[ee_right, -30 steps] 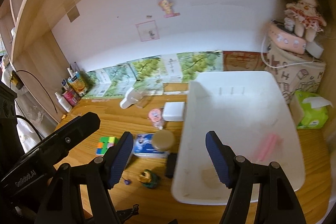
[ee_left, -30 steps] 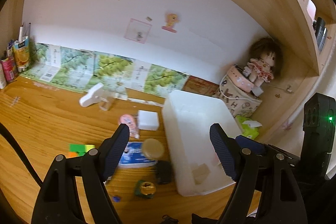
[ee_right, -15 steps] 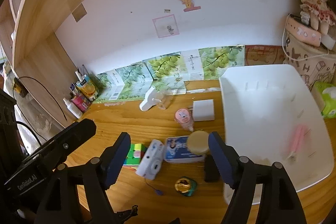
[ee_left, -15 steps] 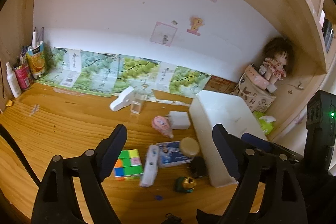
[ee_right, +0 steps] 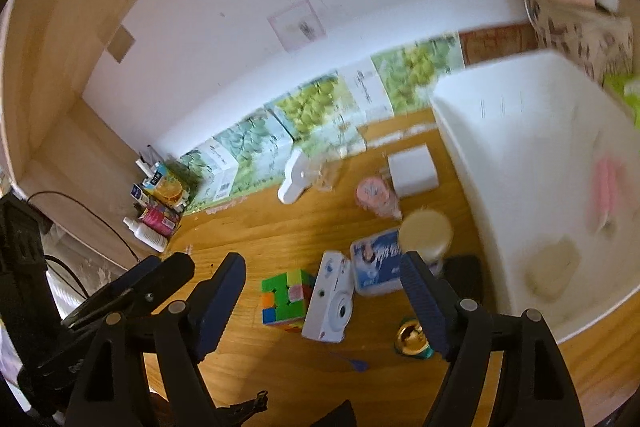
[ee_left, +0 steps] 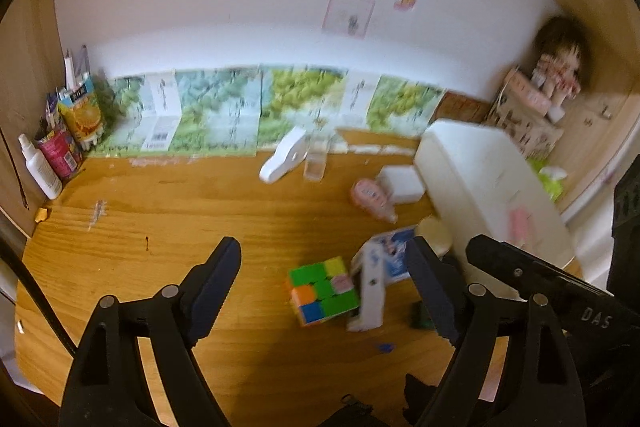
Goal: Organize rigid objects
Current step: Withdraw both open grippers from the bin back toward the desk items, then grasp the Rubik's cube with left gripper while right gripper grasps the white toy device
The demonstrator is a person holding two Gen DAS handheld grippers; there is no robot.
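Left tool (ee_left: pixel 324 291) and right tool (ee_right: pixel 324 295), both released and empty, above the counter (ee_left: pixel 160 227). Between the jaws: colour cube (ee_right: pixel 284 301) touching a white camera (ee_right: pixel 330 303). Beyond: white bin (ee_right: pixel 520 155). Labels blurred, unreadable.

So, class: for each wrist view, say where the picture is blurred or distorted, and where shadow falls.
Left wrist view: motion blur smears the doll and white bin; shadow darkens the desk near the tongs. Right wrist view: fisheye bends the wall; the bin's pink item is streaked; the white camera is fairly sharp.
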